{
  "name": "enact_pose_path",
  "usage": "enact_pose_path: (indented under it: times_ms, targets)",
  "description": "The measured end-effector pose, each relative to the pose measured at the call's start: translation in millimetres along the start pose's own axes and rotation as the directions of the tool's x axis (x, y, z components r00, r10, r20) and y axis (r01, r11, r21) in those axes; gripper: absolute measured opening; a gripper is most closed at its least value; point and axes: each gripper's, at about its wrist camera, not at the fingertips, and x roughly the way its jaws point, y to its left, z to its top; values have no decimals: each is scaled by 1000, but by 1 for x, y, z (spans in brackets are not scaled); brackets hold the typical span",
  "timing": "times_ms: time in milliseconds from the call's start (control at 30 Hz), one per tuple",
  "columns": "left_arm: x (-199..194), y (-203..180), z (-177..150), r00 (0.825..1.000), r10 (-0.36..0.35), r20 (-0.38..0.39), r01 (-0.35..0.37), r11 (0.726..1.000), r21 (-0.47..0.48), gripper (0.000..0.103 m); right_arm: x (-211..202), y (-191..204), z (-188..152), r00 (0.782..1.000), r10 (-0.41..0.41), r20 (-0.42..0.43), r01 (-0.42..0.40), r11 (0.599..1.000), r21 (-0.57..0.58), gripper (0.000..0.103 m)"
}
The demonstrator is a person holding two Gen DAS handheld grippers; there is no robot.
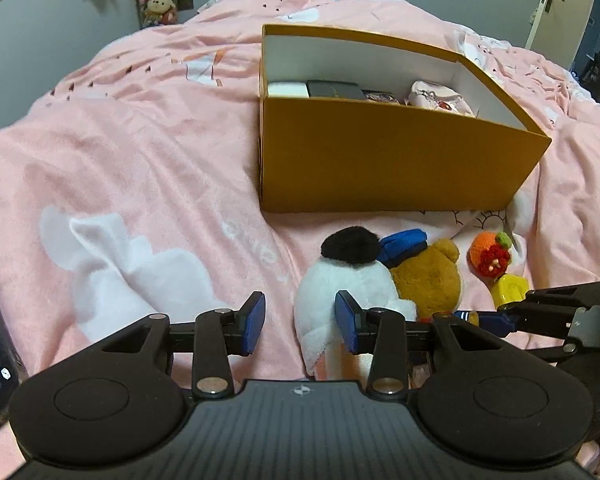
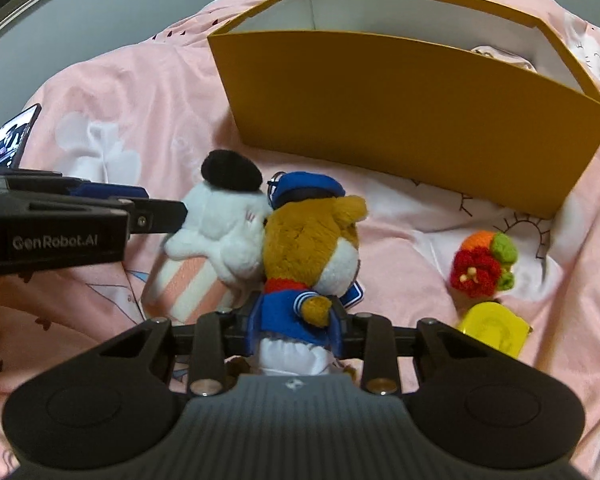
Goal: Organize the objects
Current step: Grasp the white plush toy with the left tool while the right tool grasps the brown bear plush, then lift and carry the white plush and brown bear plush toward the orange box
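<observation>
My right tool [image 2: 296, 330] pinches the brown bear [image 2: 312, 240] on the bed [image 2: 100, 92]; my left tool [image 1: 300, 322] hangs open, empty, beside the white plush [image 1: 348, 280].

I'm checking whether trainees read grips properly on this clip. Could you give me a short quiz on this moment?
1. True or false: the orange box on the bed is empty.
2. Which toy sits between the fingers of the right claw? A) white plush B) brown bear C) crocheted flower
3. Fill in: the left claw is ____ (open or shut).

Key: 1 false, several items lie inside; 2 B, the fingers bracket its blue sailor top; 3 open, with nothing gripped.
</observation>
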Motion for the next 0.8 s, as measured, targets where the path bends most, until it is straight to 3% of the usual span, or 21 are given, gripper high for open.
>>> enact_pose_path:
  times_ms: [100,233,367,500,700,800]
  targets:
    - [-2,-9,3,1000,-22,6,22,999,39,61,2,-2,4,1000,4,-4,-4,1000,3,34]
    - [7,-18,1,997,-55,-47,59,995,76,66,3,-1,3,1000,5,-6,-5,1000,4,34]
    - [15,-13,0,995,-74,-60,77,996,39,75,2,-3,0,1000,5,-8,-5,1000,6,35]
    - [19,-16,2,993,-91,-71,94,995,41,75,2,-5,0,1000,5,-12,-4,1000,13,35]
    - [14,-35,-1,996,-49,-80,60,989,135,74,5,-6,-1,1000,15,-23,-15,1000,19,36]
    - [16,-34,-2,995,-45,-90,57,989,133,76,6,-4,-1,1000,9,-29,-9,1000,7,36]
